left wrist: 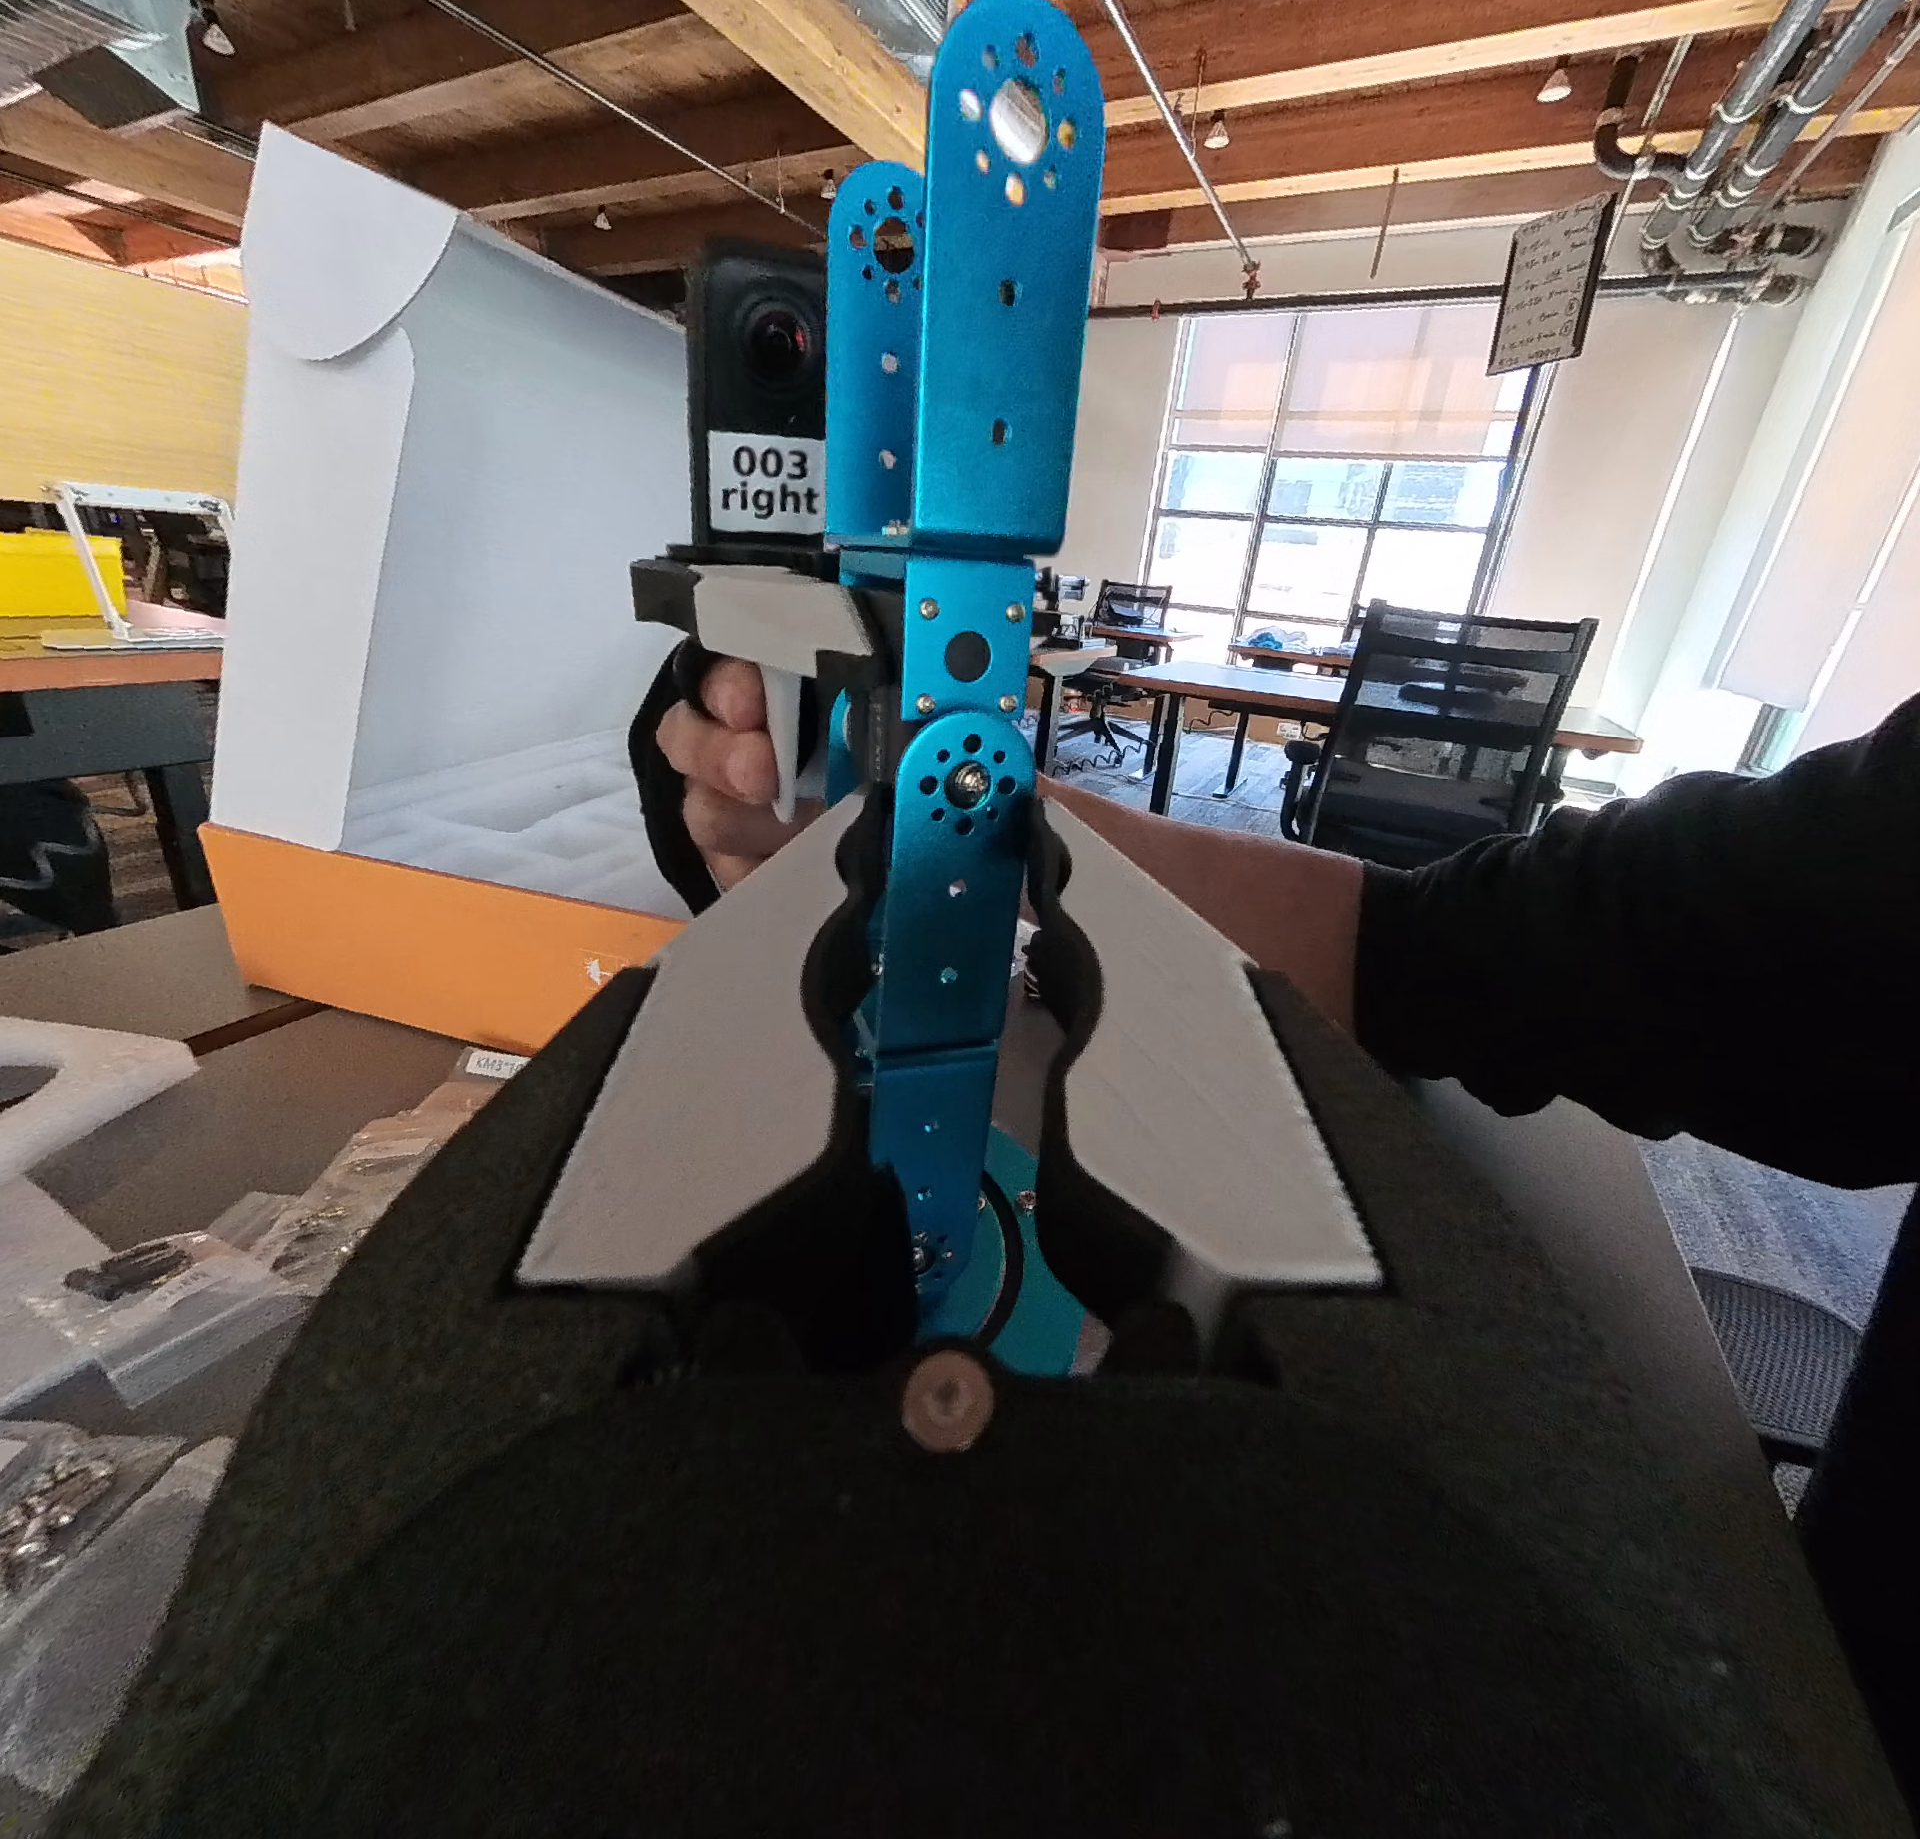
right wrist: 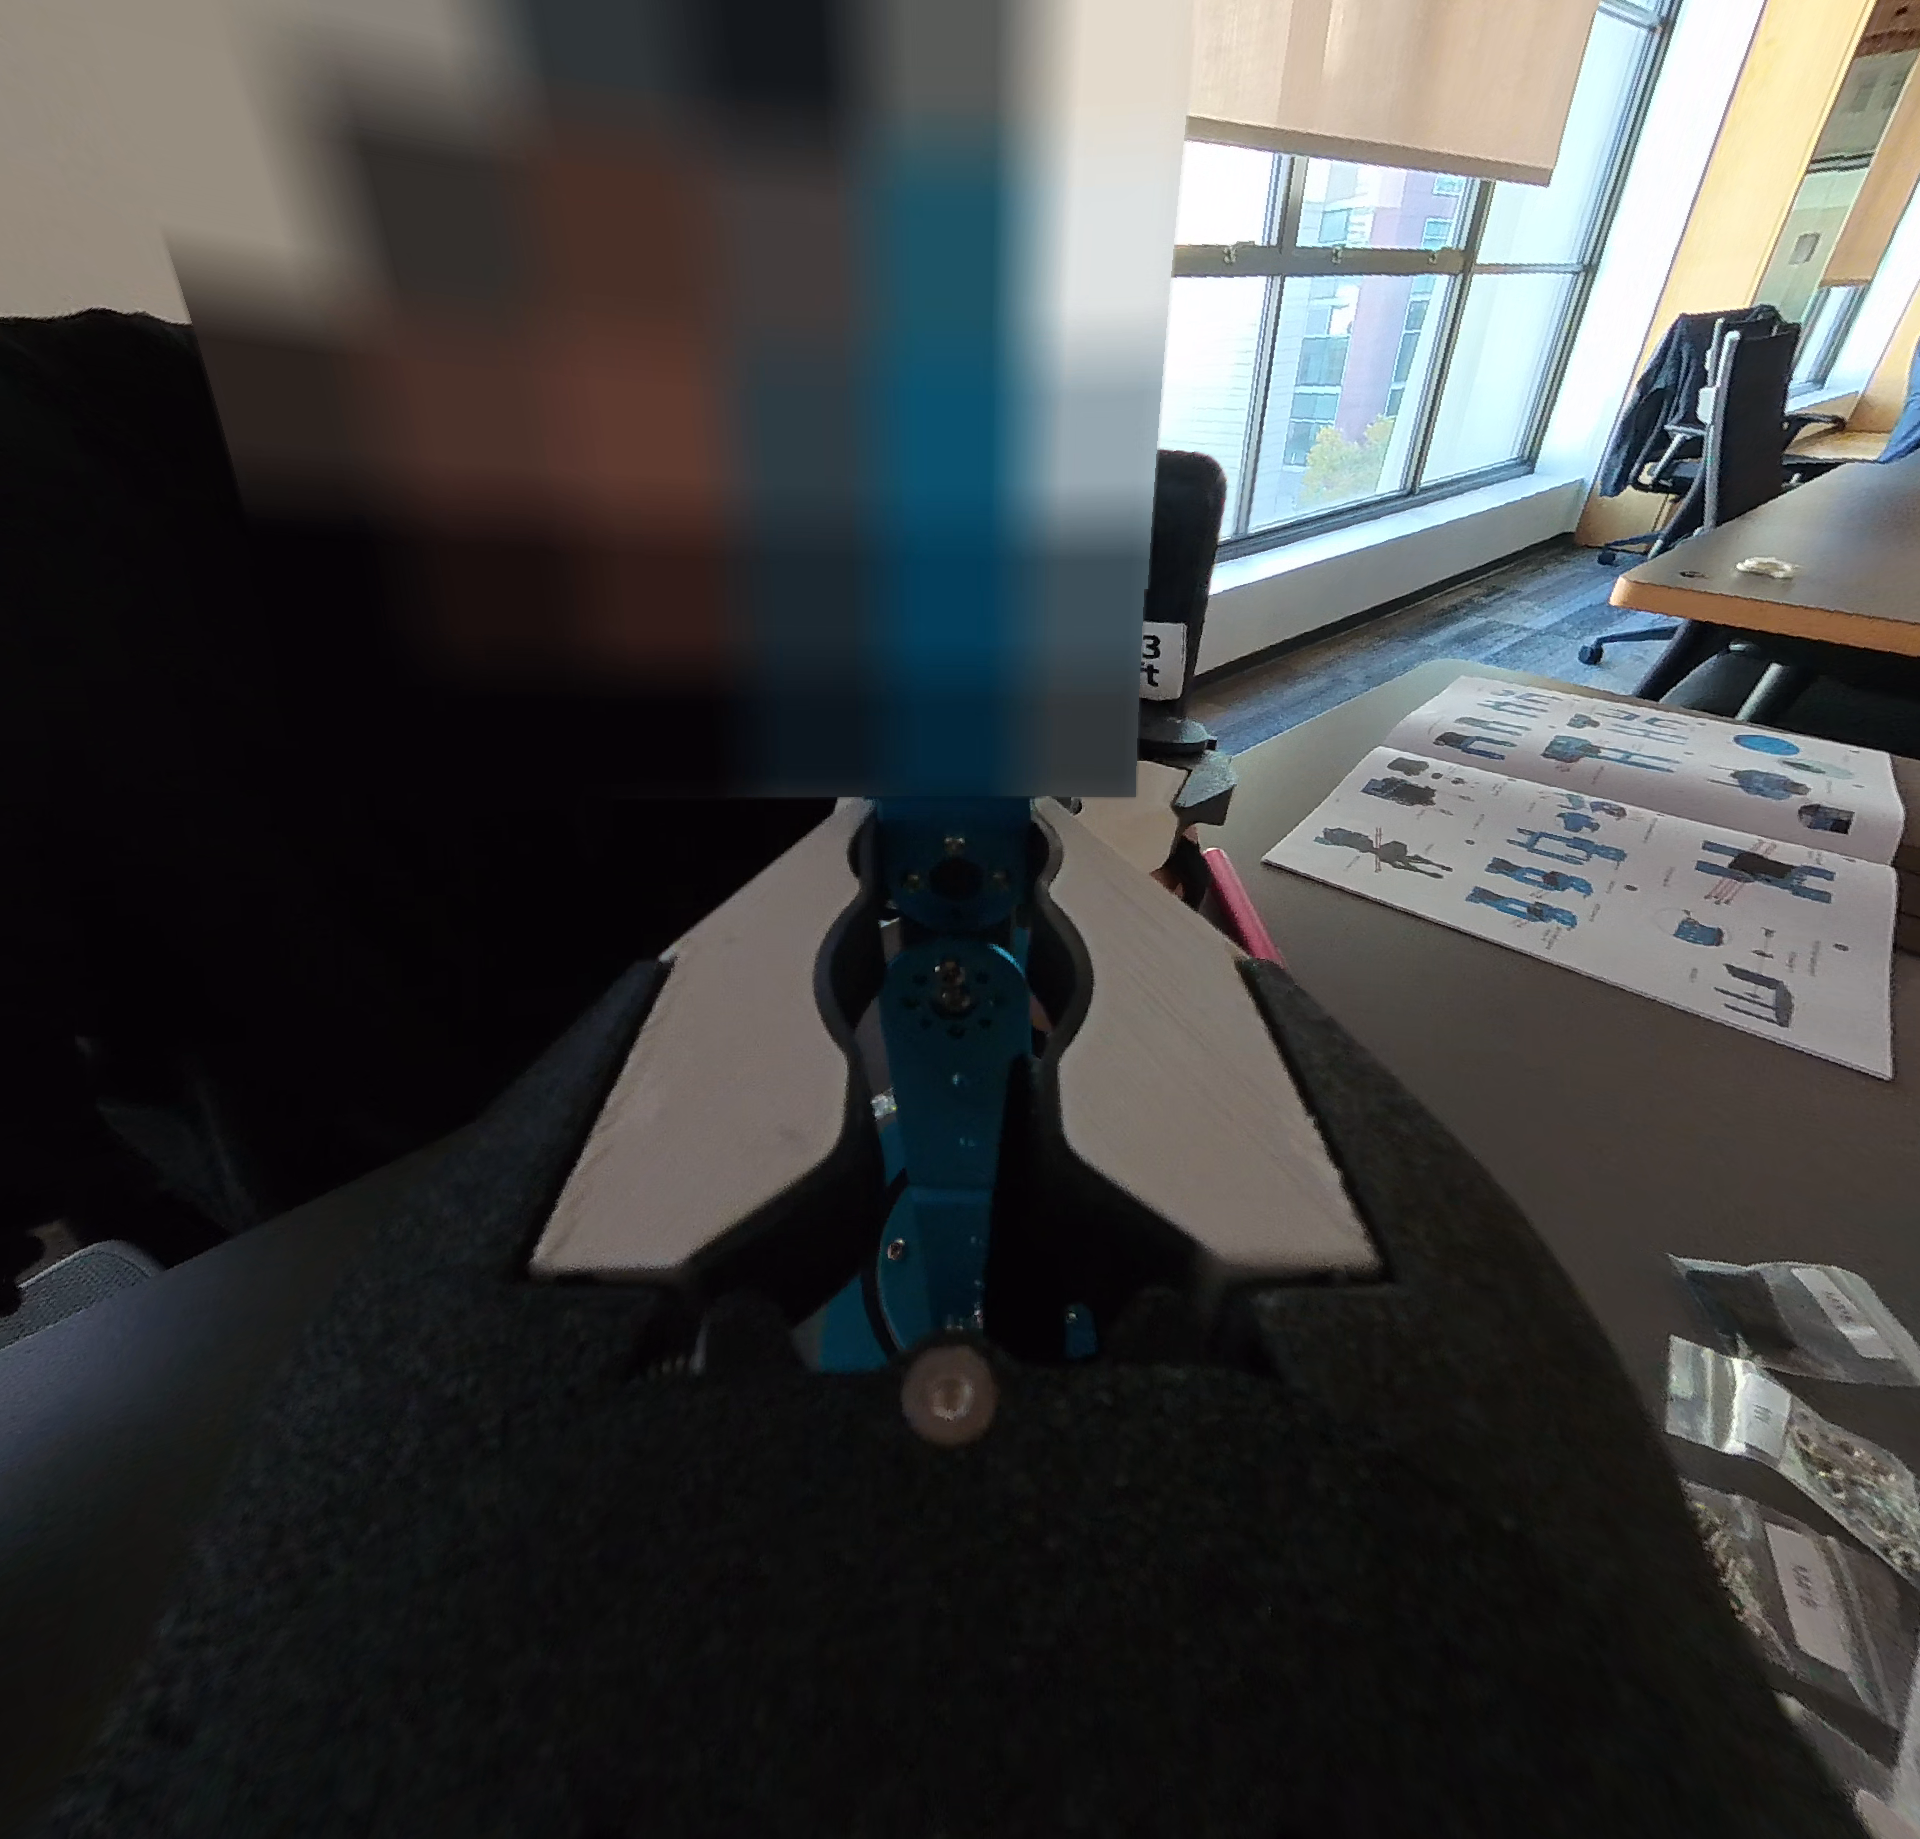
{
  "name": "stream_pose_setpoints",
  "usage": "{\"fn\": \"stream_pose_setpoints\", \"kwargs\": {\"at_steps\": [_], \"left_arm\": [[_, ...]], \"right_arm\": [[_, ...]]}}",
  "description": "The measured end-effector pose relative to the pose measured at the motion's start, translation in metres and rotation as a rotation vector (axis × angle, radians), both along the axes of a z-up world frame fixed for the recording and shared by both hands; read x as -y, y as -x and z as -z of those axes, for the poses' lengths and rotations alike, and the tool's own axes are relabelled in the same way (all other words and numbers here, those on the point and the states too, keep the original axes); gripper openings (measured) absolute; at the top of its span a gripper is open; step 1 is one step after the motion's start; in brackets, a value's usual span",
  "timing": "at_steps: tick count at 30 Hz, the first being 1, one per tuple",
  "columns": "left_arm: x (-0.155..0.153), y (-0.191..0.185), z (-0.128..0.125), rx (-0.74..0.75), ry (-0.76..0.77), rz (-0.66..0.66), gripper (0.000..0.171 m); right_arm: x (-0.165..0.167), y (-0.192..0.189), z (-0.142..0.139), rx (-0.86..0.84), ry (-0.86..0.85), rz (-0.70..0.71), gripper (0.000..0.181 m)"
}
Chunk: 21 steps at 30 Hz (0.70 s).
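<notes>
My left tool (left wrist: 948,859) closed on blue metal bracket assembly (left wrist: 992,418), fingers pinching its lower link; assembly stands upright, rising above tool. My right tool (right wrist: 951,880) closed on same assembly (right wrist: 940,1051) from opposite side, higher up. Right tool's camera (left wrist: 756,387) just beside assembly. Open instruction booklet (right wrist: 1621,854) on dark surface (right wrist: 1455,1114), right of assembly; small parts bags (right wrist: 1808,1457) nearer.

Camera sticker: white, with black print, on the black camera (left wrist: 753,376) at 11 o'clock in the left wrist view.
Hanging board (left wrist: 1548,283): dark, handwritten lines, at 2 o'clock.
Booklet (right wrist: 1621,854): open, blue diagrams with tiny captions, at 2 o'clock in the right wrist view.
Parts bags (right wrist: 1808,1457): small printed labels, at 4 o'clock.
</notes>
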<state>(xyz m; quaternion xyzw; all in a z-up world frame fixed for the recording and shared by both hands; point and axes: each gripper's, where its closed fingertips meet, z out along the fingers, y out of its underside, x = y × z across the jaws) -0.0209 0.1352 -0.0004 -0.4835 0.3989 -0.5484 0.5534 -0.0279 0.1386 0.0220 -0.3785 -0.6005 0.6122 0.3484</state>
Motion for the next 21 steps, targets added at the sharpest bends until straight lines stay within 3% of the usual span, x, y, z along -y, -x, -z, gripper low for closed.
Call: {"fn": "stream_pose_setpoints", "kwargs": {"at_steps": [21], "left_arm": [[0.0004, 0.0045, 0.0076, -0.015, -0.058, -0.071, 0.031]], "right_arm": [[-0.0009, 0.0015, -0.0002, 0.021, 0.007, 0.016, 0.021]]}}
